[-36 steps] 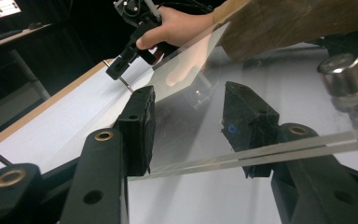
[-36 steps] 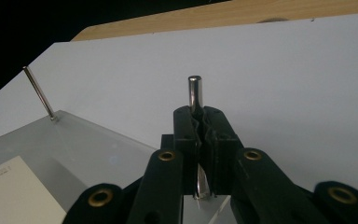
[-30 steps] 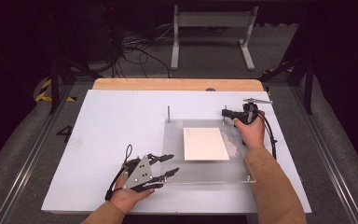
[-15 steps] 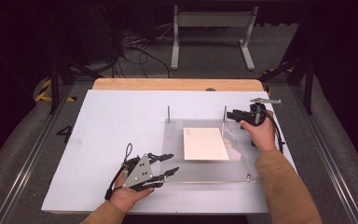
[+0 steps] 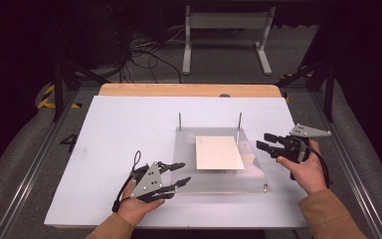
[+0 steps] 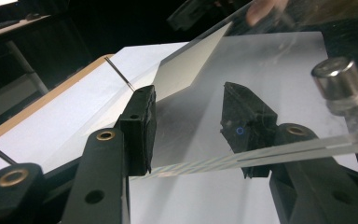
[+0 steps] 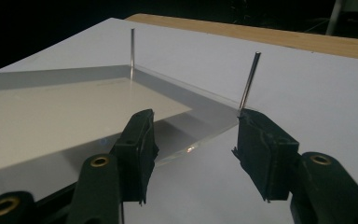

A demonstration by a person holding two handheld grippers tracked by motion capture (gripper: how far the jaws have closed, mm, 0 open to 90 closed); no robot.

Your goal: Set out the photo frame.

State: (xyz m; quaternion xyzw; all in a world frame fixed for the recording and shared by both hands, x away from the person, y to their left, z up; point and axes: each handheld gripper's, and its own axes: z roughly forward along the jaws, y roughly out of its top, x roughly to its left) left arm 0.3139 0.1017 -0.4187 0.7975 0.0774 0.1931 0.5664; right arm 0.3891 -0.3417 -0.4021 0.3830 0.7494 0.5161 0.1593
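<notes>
While both grippers flank it, the clear acrylic plate (image 5: 218,169) lies flat on the white board (image 5: 129,124).
A white sheet (image 5: 218,152) rests on the plate; two thin pins (image 5: 239,121) stand at its far edge. Left gripper (image 5: 175,175) – jaws apart, straddling the near edge. Right gripper (image 5: 266,141) – jaws just opening, nothing between them, beside the plate's right edge.

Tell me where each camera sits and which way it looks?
High view: above the person's side, looking down on the white table; both hands, brown sleeves show.
Left gripper view: on the left gripper, facing the clear acrylic plate; its black jaws show.
Right gripper view: on the right gripper, facing two thin metal pins; its jaws show.
Shared: the plate, white paper sheet.
</notes>
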